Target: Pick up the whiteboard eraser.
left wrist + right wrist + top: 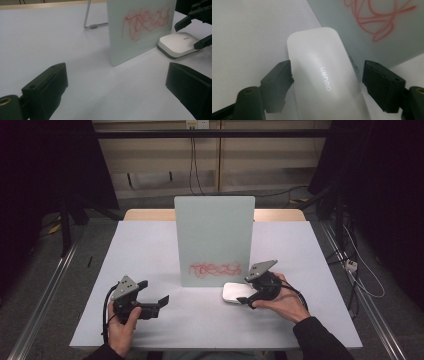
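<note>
- On the pale table (150, 245), a white eraser (237, 293) lies flat just in front of the lower right corner of an upright whiteboard (214, 240).
- The whiteboard stands near the middle of the table and carries a red scribble (215, 268) low on its face; in the left gripper view a metal stand leg (87, 17) shows behind it.
- The right gripper (248, 297) is down at the eraser's near right end, held in the person's right hand (285, 302).
- In the right gripper view its jaws straddle the eraser (324, 80): the left one touches the eraser's edge, the right one stands a little off the other side, so the grip is narrow but not yet pinching.
- The eraser's top bears grey lettering (324, 78).
- The left gripper (152, 297) is held in the left hand (122, 327) over the near left part of the table, well apart from the eraser, its jaws wide with nothing between them.
</note>
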A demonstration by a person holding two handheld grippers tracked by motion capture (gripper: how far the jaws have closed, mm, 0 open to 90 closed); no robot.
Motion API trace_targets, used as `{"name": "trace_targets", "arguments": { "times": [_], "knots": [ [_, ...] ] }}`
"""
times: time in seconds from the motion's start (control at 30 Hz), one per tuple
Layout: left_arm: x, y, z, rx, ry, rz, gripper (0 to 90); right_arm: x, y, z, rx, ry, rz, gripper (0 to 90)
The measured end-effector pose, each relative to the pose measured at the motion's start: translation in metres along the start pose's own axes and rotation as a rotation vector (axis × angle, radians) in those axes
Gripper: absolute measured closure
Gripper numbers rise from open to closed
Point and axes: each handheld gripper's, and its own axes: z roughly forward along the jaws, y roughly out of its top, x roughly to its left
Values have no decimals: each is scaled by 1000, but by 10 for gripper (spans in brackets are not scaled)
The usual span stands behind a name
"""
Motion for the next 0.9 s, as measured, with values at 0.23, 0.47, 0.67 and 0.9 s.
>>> {"name": "trace_targets", "arguments": {
  "times": [0.23,0.47,0.67,0.9],
  "knots": [
    [1,0,0,6,-1,2,40,-2,1,10,43,41,-36,250],
    [1,0,1,10,-12,-4,40,-2,2,14,65,50,-82,263],
    [2,0,1,14,-20,-10,40,-3,5,15,102,64,-106,278],
    [2,0,2,14,-23,-16,40,-2,5,14,118,61,-166,305]
  ]
}}
